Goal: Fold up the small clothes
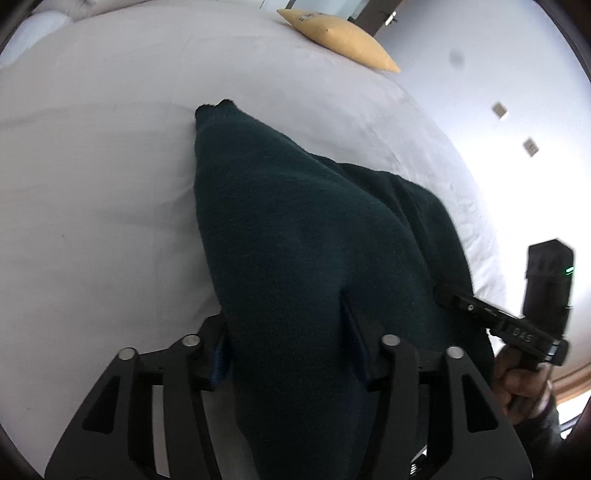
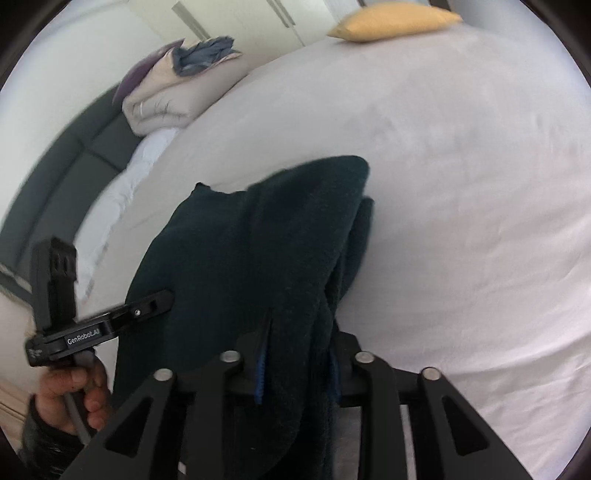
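Observation:
A dark green knitted garment (image 1: pixel 295 221) lies folded in thick layers on the white bed sheet (image 1: pixel 92 184). My left gripper (image 1: pixel 284 314) straddles its near end; the jaws stand wide and the blue pads (image 1: pixel 354 339) show bare, so it is open. In the right wrist view the same garment (image 2: pixel 258 240) fills the gap of my right gripper (image 2: pixel 303 321), whose pads press on the folded edge. Each view shows one finger of the other gripper (image 1: pixel 465 304) (image 2: pixel 151 304) resting on the cloth, with a hand (image 2: pixel 74 391) on the handle.
A yellow pillow (image 2: pixel 391 20) lies at the far edge of the bed. A folded duvet pile (image 2: pixel 166 99) sits by the dark headboard (image 2: pixel 55 177). White sheet (image 2: pixel 461 221) spreads around the garment. A wall with two switch plates (image 1: pixel 530 147) stands at the right.

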The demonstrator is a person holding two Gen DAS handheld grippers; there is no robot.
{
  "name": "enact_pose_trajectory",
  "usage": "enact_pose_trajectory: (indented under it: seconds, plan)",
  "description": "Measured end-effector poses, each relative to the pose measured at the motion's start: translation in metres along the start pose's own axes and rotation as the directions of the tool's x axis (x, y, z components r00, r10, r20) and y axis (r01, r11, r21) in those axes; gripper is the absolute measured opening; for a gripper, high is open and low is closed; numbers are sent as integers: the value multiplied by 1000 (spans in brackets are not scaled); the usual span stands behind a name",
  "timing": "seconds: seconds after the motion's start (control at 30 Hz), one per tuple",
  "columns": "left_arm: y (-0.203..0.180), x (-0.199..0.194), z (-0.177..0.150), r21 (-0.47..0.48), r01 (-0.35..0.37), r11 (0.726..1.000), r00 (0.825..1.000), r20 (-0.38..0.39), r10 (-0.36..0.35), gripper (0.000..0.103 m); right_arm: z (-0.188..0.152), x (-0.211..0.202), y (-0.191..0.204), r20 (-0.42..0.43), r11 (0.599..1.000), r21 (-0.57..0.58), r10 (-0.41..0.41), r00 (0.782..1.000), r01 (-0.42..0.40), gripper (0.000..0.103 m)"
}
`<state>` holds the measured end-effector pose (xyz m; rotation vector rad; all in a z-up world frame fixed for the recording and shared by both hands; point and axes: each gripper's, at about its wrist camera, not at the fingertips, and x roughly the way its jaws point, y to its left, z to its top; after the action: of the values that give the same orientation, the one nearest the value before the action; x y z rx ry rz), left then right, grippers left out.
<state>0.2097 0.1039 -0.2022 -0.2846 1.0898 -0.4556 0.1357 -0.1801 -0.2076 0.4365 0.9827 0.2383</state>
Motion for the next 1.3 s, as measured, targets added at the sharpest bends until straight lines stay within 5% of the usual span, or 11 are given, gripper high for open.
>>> enact_pose_trajectory:
  seconds: [0.17,0.37,0.47,0.6,0.7,0.87,0.93,1.0,1.1,1.17,1.3]
  plan:
    - [-2,-3,-10,-73,39,997,998,43,-36,67,-5,-9,-27,45,991,88,94,995,-98,49]
    - [-28,-59,-20,-42,-119,992,973,194,125,66,-8,-63,-23,155,995,91,-53,986,39,56]
    - [-55,-77,-28,19,-131,991,957,265,121,69,-11,-88,2,209,992,36,114,971,-124,55]
    - [-67,-59,-44,69,-150,986,970,205,133,70,-23,-73,30,146,967,-31,255,956,-253,55]
    - [-60,-47,-58,78,-216,973,964,175,200,71,-38,-43,22,52,977,8,212,976,-213,55]
    - [-66,-36,-77,58,-254,966,953,187,239,73,-53,-38,-11,71,977,99,183,981,-189,28]
    - [-63,-40,-79,38,-251,967,949,208,238,73,-52,-47,-16,93,982,101,153,984,-162,28]
    - [-60,-50,-82,8,-239,971,940,252,229,73,-53,-63,-17,127,996,83,20,992,-31,49]
    - [-68,-78,-88,6,-287,958,903,335,268,78,-54,-88,-14,191,997,67,-58,980,46,51]
    - [-82,-101,-92,30,-339,940,859,417,297,82,-58,-107,-5,251,992,48,-122,960,114,51]
    - [-122,-160,-108,44,-450,892,727,598,337,103,-66,-153,22,405,978,-14,-185,896,208,68]
